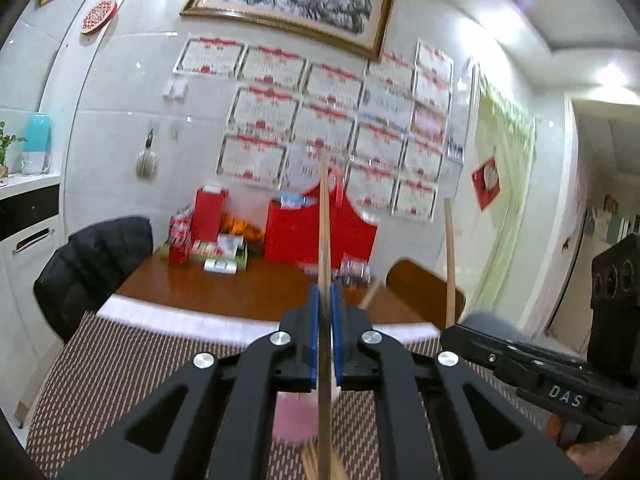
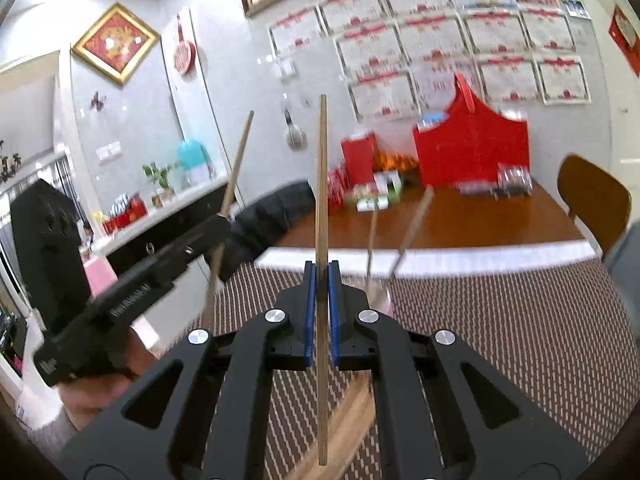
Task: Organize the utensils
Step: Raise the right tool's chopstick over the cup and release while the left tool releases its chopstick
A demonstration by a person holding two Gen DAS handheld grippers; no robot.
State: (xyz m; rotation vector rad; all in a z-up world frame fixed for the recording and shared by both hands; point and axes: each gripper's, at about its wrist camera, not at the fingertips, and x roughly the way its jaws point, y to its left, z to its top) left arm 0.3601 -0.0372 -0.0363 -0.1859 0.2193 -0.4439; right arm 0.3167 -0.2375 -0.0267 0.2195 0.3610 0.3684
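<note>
The left claw (image 1: pixel 325 308) is pressed together on one wooden chopstick (image 1: pixel 324 232), which stands almost upright between the blue pads (image 1: pixel 313 336) and reaches both above and below them. The right claw (image 2: pixel 321 288) is closed in the same way on a second chopstick (image 2: pixel 321 200), also nearly upright, with its lower end hanging under the pads.

Both claws are above the near part of the table (image 1: pixel 224 284), where a brown woven mat (image 1: pixel 120 364) covers the near edge. Under the left claw there is a pink cup (image 1: pixel 294 416) on the mat, and some wooden sticks show below it at the near edge; they are blurred, so they are probably more chopsticks. In the right wrist view, two thin sticks (image 2: pixel 412 228) rise from a pale container (image 2: pixel 380 296) on the mat just beside the right claw, and a light wooden piece (image 2: pixel 348 428) lies on the mat under it.

At the far edge of the table, against the wall, stand a red basket (image 1: pixel 296 236), a red box (image 1: pixel 208 212) and some small packages (image 1: pixel 224 256). A black jacket (image 1: pixel 88 264) hangs on a chair at the far left corner.
</note>
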